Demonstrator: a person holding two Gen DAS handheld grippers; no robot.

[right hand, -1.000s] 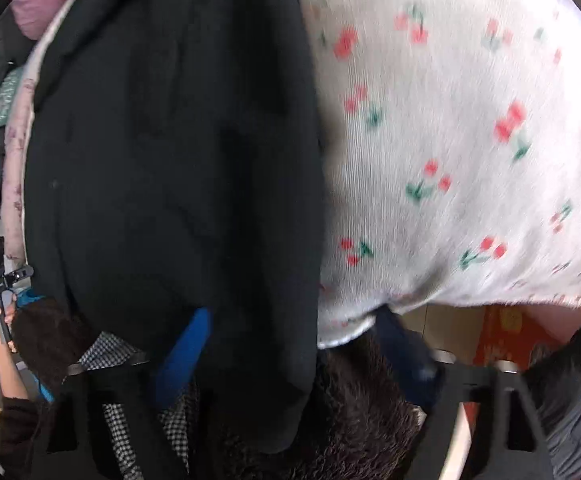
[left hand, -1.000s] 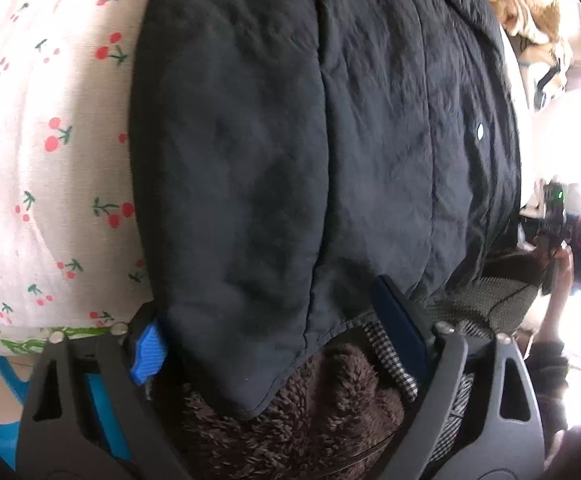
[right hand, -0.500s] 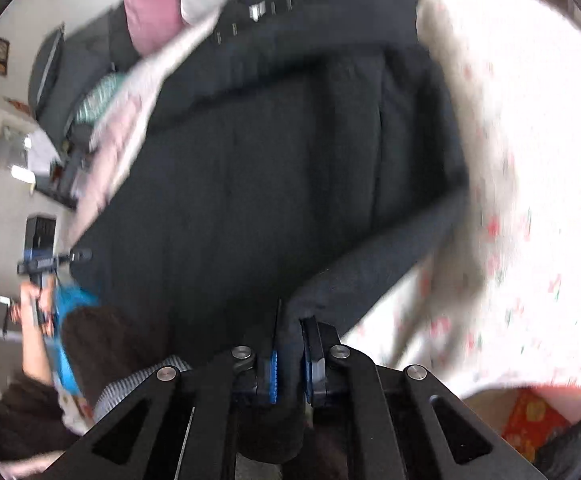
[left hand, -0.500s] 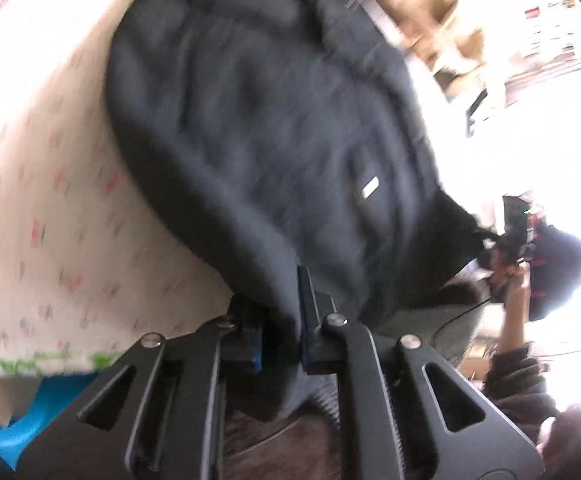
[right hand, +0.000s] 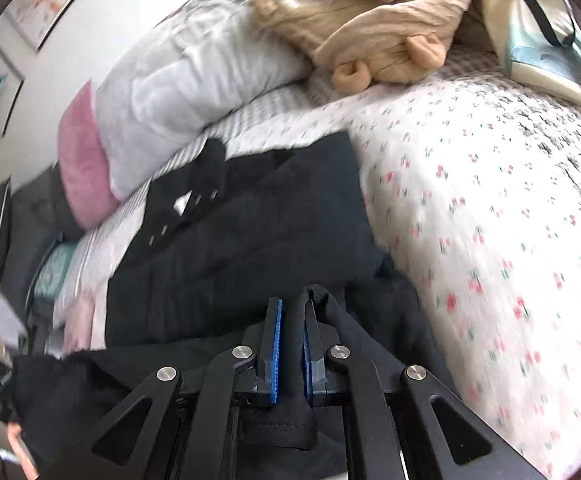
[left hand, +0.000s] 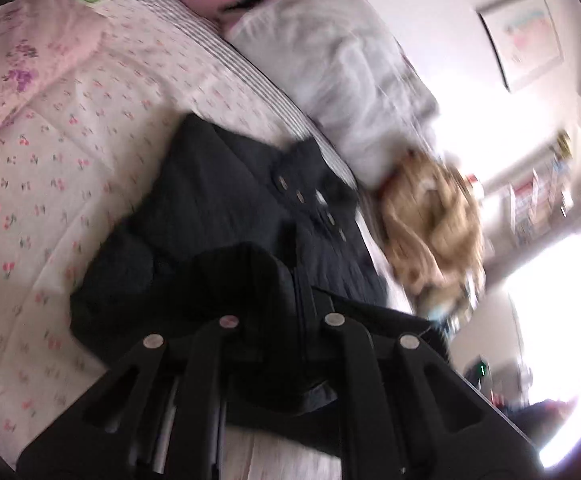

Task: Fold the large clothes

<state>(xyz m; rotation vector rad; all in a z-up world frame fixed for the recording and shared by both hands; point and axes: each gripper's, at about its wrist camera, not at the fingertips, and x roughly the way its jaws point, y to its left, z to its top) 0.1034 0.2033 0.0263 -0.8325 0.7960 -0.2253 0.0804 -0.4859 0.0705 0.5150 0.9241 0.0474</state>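
Note:
A large black quilted jacket (left hand: 226, 208) with metal snaps lies on a bed with a cherry-print cover (left hand: 30, 208). My left gripper (left hand: 290, 296) is shut on the jacket's near hem, and dark cloth bunches over its fingers. In the right wrist view the same jacket (right hand: 258, 224) spreads ahead, its hem lifted off the bed. My right gripper (right hand: 291, 312) is shut on a fold of that hem, black cloth pinched between the blue pads (right hand: 276, 344).
A grey pillow (left hand: 342, 64) and a pink pillow (right hand: 80, 168) lie at the head of the bed. A tan heap of clothes (right hand: 370, 24) and a printed bag (right hand: 538, 28) sit at the far side. A pink floral quilt (left hand: 14, 64) lies at the left.
Both grippers closed on the jacket's near hem, then rose and tilted up, lifting the hem. The views now take in the pillows and the wall.

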